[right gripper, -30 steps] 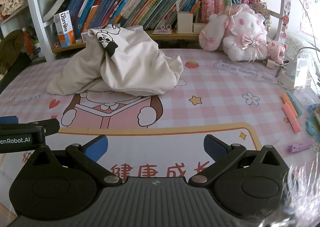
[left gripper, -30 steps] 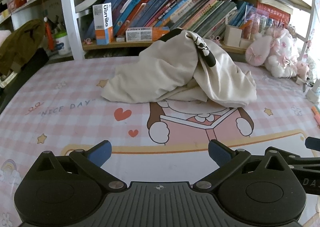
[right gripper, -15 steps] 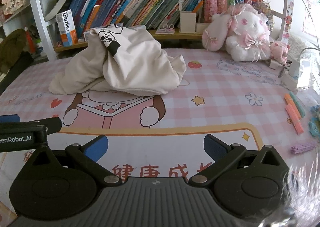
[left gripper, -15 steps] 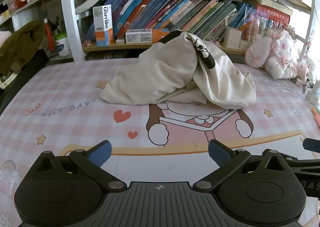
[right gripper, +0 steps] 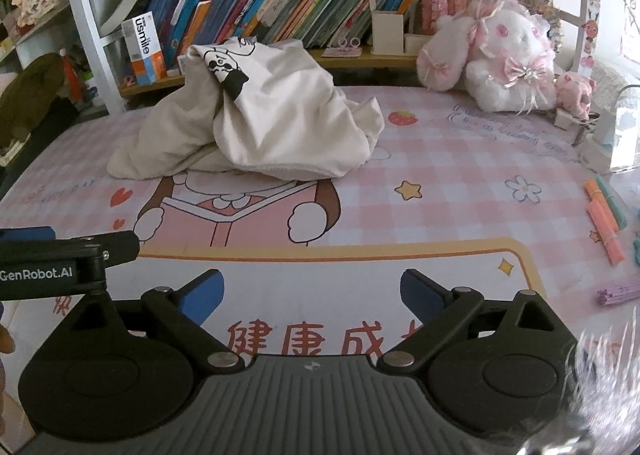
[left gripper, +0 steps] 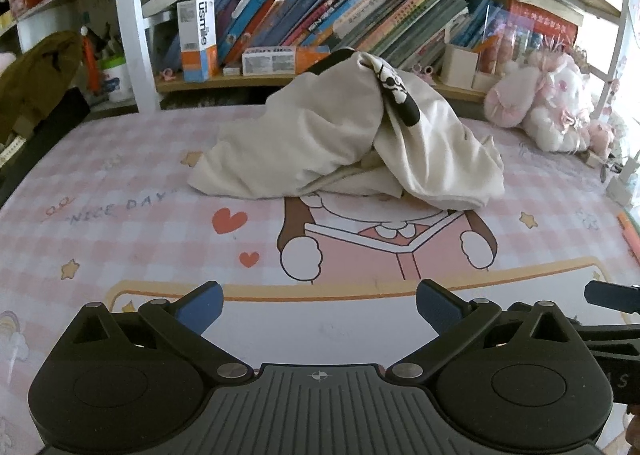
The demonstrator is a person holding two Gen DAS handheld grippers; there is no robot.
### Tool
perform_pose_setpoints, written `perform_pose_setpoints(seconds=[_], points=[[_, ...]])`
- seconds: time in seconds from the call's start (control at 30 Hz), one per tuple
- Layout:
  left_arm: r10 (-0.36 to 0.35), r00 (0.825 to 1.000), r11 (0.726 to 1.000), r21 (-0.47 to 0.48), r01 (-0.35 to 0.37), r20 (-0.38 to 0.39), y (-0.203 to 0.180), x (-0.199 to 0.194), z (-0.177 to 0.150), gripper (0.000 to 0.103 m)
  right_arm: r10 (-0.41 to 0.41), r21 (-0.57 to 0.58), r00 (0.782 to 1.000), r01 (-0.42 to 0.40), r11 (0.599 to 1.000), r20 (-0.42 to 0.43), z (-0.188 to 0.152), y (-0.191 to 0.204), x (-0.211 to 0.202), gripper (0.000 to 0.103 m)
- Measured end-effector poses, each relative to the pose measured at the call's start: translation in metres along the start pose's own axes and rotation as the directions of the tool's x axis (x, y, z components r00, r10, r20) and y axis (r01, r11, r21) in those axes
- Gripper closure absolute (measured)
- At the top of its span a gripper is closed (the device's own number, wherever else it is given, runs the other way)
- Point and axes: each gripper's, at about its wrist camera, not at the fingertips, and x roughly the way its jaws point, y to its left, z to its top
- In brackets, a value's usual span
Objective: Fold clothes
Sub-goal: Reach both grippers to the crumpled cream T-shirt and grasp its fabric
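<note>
A cream garment (left gripper: pixel 344 143) with a black-and-white panda print lies crumpled in a heap at the far side of the pink checked mat (left gripper: pixel 120 223); it shows too in the right wrist view as the garment (right gripper: pixel 272 127). My left gripper (left gripper: pixel 319 305) hovers over the mat's near part, well short of the heap, open with nothing between its blue pads. My right gripper (right gripper: pixel 311 293) hangs beside it over the red printed characters; its jaws are closing slightly but stand wide with nothing between them. Each gripper's side shows at the edge of the other's view.
A bookshelf (left gripper: pixel 320 15) full of leaning books stands behind the mat. A pink and white plush rabbit (right gripper: pixel 500 55) sits at the back right. Orange and green pens (right gripper: pixel 604 215) lie at the mat's right edge. A brown garment (left gripper: pixel 36 75) hangs at the far left.
The right wrist view has tilted slightly, so the garment and shelf sit a bit lower in it. Its blue pads have drawn a little closer. The left gripper and the garment have not moved.
</note>
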Motion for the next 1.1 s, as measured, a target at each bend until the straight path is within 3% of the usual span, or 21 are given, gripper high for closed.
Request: perform_pose_setpoints(seconds=[0.33,0.53,0.6,0.73,0.83,0.97,1.07,1.1], points=[[-0.006,1.000,1.000,0.011,0.006,0.013,-0.009,0.007,0.002,0.000,0.042,-0.067,0.999,-0.042,0.997,-0.009,0.003,-0.006,0.009,0.011],[0.036,0.999,0.999,0.022,-0.037,0.035,-0.007,0.020,0.020,0.000,0.057,-0.188,0.998,-0.054,0.981,0.009,0.019,-0.006,0.024,0.011],[0.056,0.998,0.998,0.005,-0.056,0.041,-0.004,0.021,0.026,0.000,0.062,-0.304,0.998,-0.050,0.951,0.033,0.027,0.000,0.035,0.011],[0.102,0.993,0.995,0.000,-0.102,0.055,0.001,0.018,0.025,0.000,0.058,-0.559,0.996,-0.015,0.829,0.060,0.040,0.015,0.065,0.011],[0.128,0.990,0.991,0.023,-0.129,0.055,0.002,0.016,0.019,0.000,0.057,-0.662,0.997,-0.005,0.749,0.058,0.047,0.023,0.088,0.013],[0.154,0.985,0.987,0.036,-0.157,0.075,0.003,0.011,0.014,0.000,0.073,-0.729,0.996,-0.015,0.685,0.049,0.054,0.033,0.106,0.021],[0.151,0.985,0.988,0.033,-0.154,0.089,0.004,0.008,0.014,0.000,0.077,-0.749,0.996,-0.012,0.663,0.053,0.059,0.039,0.113,0.033],[0.148,0.984,0.988,0.033,-0.152,0.095,0.004,0.008,0.014,0.000,0.067,-0.756,0.996,-0.006,0.655,0.051,0.060,0.041,0.116,0.053]])
